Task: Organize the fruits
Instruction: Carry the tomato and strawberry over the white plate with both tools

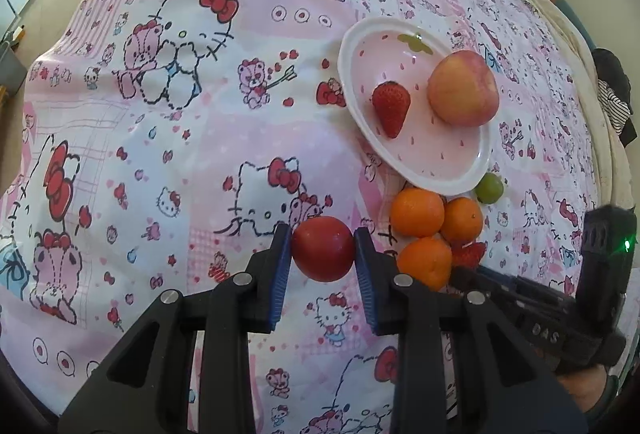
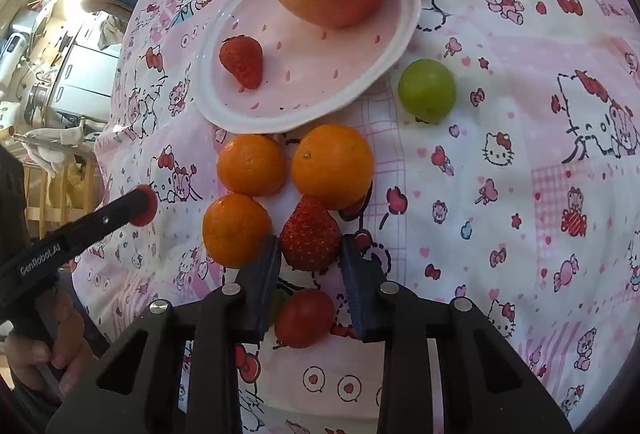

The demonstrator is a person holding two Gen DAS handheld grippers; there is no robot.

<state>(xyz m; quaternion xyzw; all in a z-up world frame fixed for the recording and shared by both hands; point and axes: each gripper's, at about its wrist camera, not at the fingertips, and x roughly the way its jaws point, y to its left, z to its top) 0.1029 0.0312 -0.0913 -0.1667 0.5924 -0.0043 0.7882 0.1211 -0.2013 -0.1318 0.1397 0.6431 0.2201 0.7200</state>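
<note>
Both views are bright with soft daylight and faint shadows. Fisheye bending curves the edges into dark corners. Glare washes out the right wrist view's upper left.

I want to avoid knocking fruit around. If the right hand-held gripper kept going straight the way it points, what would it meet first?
The right hand-held gripper is shut on a strawberry. Straight ahead, the large orange looks like the first thing in the way, then the plate. Depth is hard to judge here.
</note>
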